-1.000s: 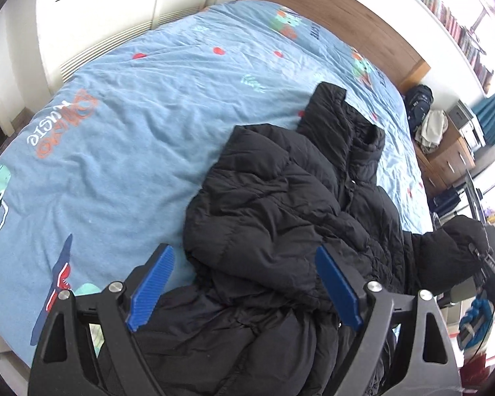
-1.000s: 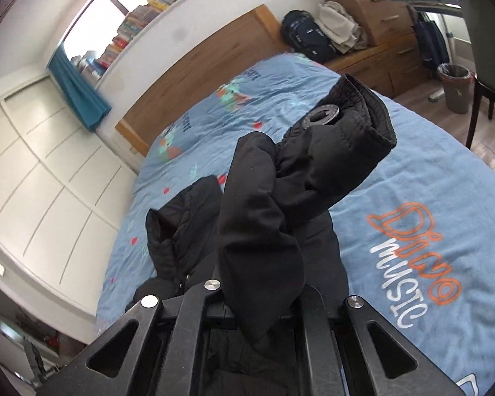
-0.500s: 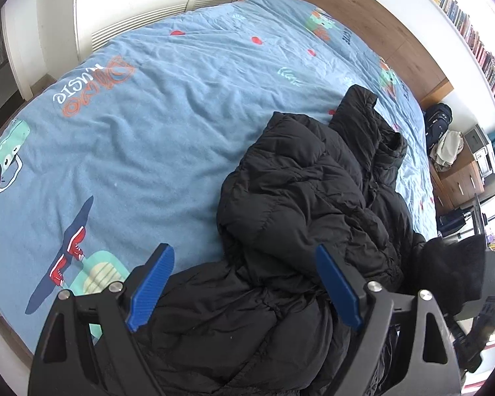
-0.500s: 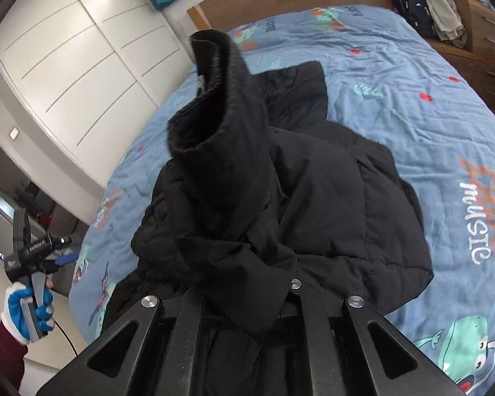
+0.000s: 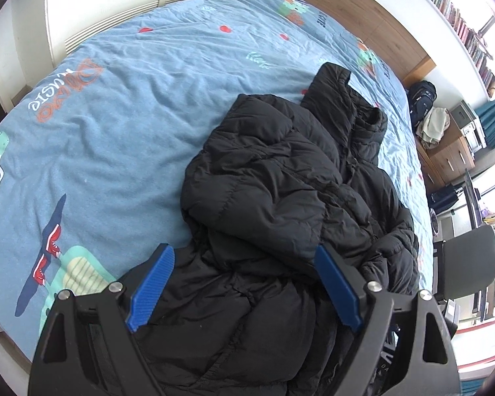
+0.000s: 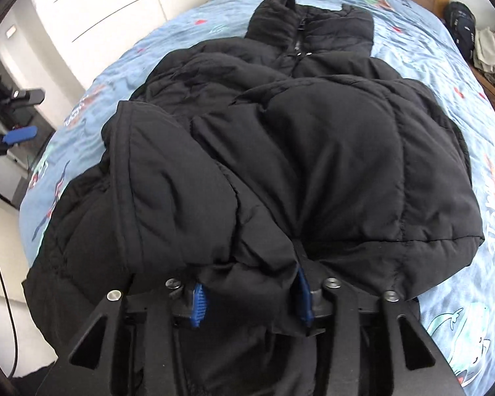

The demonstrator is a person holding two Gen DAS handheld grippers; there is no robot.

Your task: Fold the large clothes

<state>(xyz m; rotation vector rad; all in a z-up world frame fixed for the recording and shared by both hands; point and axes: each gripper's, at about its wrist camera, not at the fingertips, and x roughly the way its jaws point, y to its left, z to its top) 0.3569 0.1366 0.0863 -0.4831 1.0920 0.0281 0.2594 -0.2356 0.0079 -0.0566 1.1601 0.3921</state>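
A black puffer jacket lies on the blue bed, collar toward the headboard, both sleeves folded in over its front. My left gripper is open and empty, its blue pads either side of the jacket's lower part, just above it. In the right wrist view the jacket fills the frame. My right gripper has its blue pads partly apart with sleeve fabric bunched between them; the fingertips are buried in the cloth. The left gripper shows at the far left of that view.
The blue cartoon-print bedspread covers the bed. A wooden headboard is at the far end. A backpack, wooden drawers and a dark chair stand right of the bed. White wardrobe doors are on the left.
My right gripper swung the raised sleeve over and down onto the jacket's front, and its jaws have parted. My left gripper stayed open over the hem, shifting slightly.
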